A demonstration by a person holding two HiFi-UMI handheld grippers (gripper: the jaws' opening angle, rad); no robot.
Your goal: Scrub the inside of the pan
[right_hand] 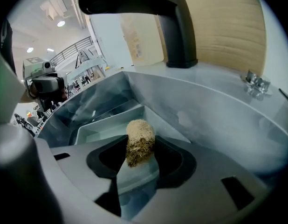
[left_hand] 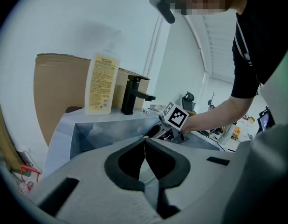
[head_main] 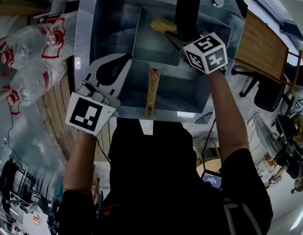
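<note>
Pan (head_main: 154,40) was found lying in the sink (head_main: 88,31), its rectangular body toward the back wall below the black tap (head_main: 188,6) and its wooden handle (head_main: 152,89) pointing straight back at the person, the handle's end close to the front wall. Long axis ran front to back of the sink, open side up. Right gripper (head_main: 172,37) had its jaws closed on a tan fibrous scrubber (right_hand: 140,141), nipped by its near half with the rounded far end standing out past the tips. The scrubber sat over the pan's back right corner; whether it touched the metal could not be told. Left gripper (left_hand: 145,143) was empty, jaws drawn together with the tips meeting, and hung over the sink's left side, near the pan's front left corner but apart from both pan and handle. Step in hand was judged to be the scrubbing proper, at or near its start. Recommended practice: press the scrubber flat to the pan floor, work in overlapping strokes along the long axis, then go into the four corners and up the walls, where residue would lodge. Pan looked unsecured and would likely slide under pressure; steadying the handle with the free gripper was advised. A soap bottle (left_hand: 103,80) stood on the back edge beside the tap.
</note>
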